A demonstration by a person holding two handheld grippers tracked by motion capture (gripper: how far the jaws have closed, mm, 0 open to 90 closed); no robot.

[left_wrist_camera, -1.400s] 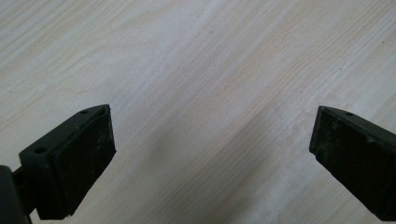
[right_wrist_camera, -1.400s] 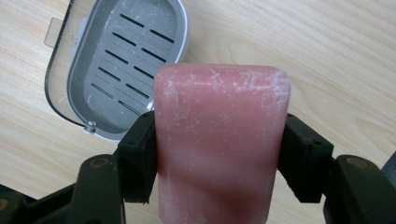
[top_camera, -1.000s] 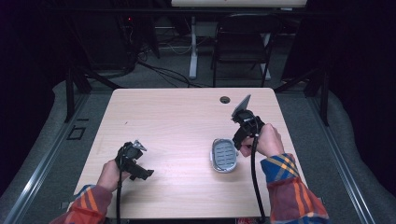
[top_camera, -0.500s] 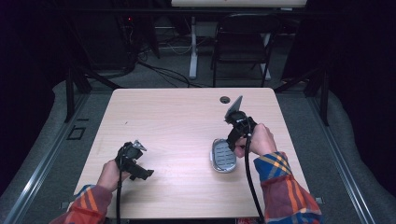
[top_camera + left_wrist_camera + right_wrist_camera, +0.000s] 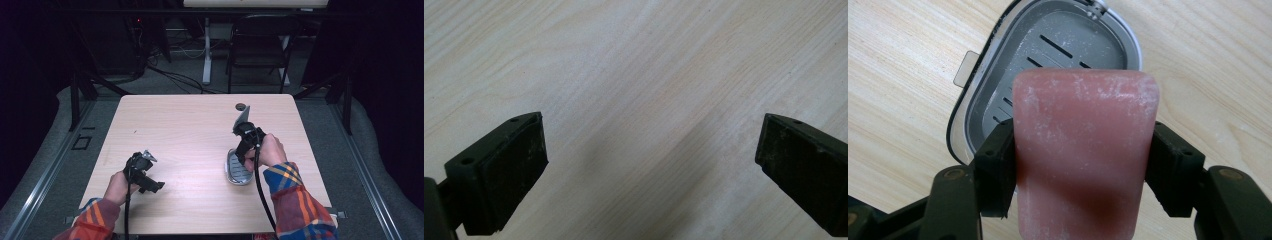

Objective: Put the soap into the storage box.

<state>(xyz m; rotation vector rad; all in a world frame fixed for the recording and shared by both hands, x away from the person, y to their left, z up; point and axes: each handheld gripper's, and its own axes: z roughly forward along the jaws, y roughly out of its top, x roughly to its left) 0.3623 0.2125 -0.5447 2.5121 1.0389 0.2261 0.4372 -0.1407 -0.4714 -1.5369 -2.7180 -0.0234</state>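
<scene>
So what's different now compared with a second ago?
The right tool, gripping the pink bar of soap, has moved left and down, over the grey slotted soap dish. The soap stays clamped throughout. The left tool, jaws open, the dish, and the light wooden table stayed where they were.

table (image 5: 200,125) brightly lit | surroundings dark | close views soft, shadowed

The left gripper (image 5: 651,165) hangs over a pale wooden table (image 5: 649,65). Its two black jaws stand wide apart at the frame's lower corners, nothing between them.
</scene>
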